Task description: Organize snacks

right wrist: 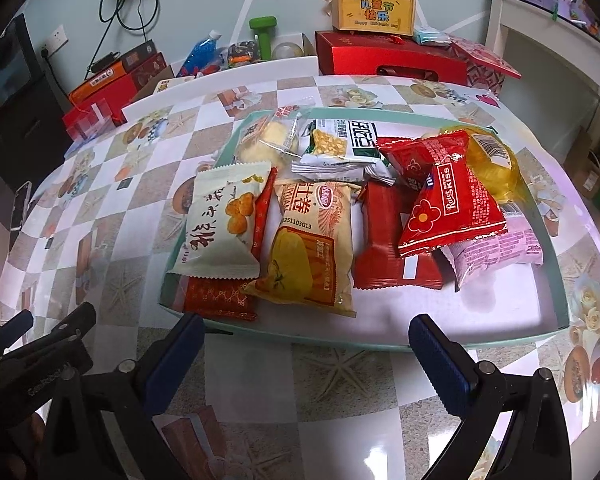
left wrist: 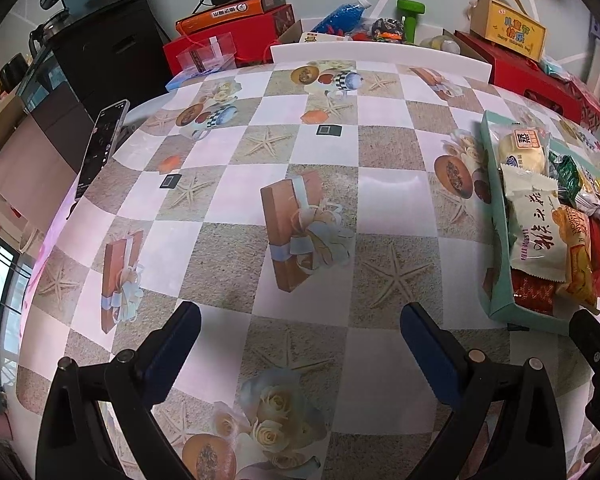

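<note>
**Snack tray full, both grippers spread and empty**

Filling the left and middle of a shallow pale-green cardboard tray (right wrist: 558,276) is a loose heap of crinkled plastic snack packets, overlapping each other. A cream packet printed with orange biscuits (right wrist: 224,220) lies at the tray's near left, partly over a flat dark-red packet (right wrist: 220,300) at the near rim. Beside it sits a tall yellow-and-white packet (right wrist: 312,248), then a plain glossy red wrapper (right wrist: 388,248), a bright red packet with a flower print (right wrist: 448,208) tilted on top, and a pink packet (right wrist: 496,252) under its right edge. The tray's near right corner is bare white.

The tray rests on a glossy checked tablecloth with starfish and gift-box prints (left wrist: 260,152), which lies open and flat to the tray's left.

The right gripper (right wrist: 306,344) hovers just short of the tray's near rim, its blue-padded fingers spread wide, holding nothing. The left gripper (left wrist: 300,332) is likewise spread and empty over the bare cloth.

Only the left wrist view shows a dark smartphone (left wrist: 100,148) propped at the table's left edge; the tray there is cut off at the right.
</note>
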Available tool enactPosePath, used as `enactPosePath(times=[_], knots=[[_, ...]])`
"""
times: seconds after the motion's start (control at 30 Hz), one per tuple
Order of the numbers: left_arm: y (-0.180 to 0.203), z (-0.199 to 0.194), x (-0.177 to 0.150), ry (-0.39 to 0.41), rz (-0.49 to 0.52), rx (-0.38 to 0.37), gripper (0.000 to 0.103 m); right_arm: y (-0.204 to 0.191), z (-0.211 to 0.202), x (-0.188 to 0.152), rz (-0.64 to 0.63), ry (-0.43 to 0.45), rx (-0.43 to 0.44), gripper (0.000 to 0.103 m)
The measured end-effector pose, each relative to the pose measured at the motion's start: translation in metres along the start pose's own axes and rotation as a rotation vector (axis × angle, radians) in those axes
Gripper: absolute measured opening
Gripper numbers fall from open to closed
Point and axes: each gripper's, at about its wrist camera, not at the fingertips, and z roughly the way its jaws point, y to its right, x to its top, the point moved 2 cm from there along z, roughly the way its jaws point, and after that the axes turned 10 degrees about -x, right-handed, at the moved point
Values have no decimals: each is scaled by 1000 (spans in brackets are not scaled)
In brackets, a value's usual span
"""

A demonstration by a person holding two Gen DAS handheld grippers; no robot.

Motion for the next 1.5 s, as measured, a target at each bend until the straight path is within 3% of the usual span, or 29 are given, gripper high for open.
enactPosePath(times=[1.5], knots=[[8, -5, 0, 28, 44, -8, 100, 1, 1, -1, 1, -1, -4, 103]])
